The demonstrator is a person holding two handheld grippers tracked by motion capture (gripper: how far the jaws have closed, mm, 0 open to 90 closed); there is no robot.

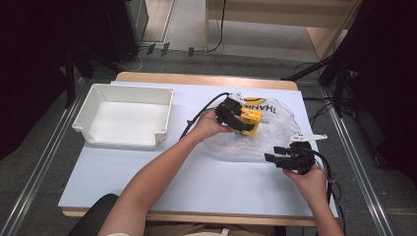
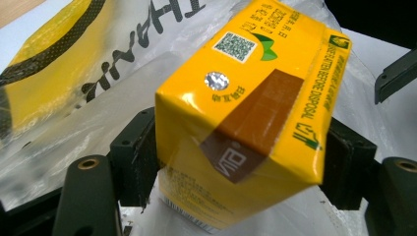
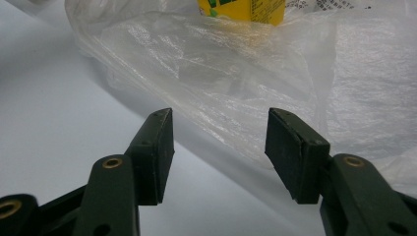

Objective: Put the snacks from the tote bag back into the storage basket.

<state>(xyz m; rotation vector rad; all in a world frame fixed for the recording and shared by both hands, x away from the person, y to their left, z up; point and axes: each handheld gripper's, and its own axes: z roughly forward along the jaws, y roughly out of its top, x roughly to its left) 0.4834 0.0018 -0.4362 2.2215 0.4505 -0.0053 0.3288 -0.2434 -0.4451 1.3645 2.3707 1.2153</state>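
A yellow drink carton (image 1: 250, 121) with a brown band is held over a clear plastic bag (image 1: 275, 132) printed with black and yellow lettering. My left gripper (image 1: 239, 120) is shut on the carton (image 2: 246, 113), its black pads pressing on both sides. The bag (image 2: 74, 88) lies beneath it on the table. My right gripper (image 1: 276, 157) hovers open at the bag's near right edge, with nothing between its jaws. In the right gripper view the gripper (image 3: 220, 152) faces the crumpled bag (image 3: 236, 73), with the carton (image 3: 243, 10) at the top.
An empty white bin (image 1: 125, 115) stands at the left on the white table sheet (image 1: 147, 177). Cables trail from both grippers. Beyond the table are dark stands, floor cables and a wooden bench.
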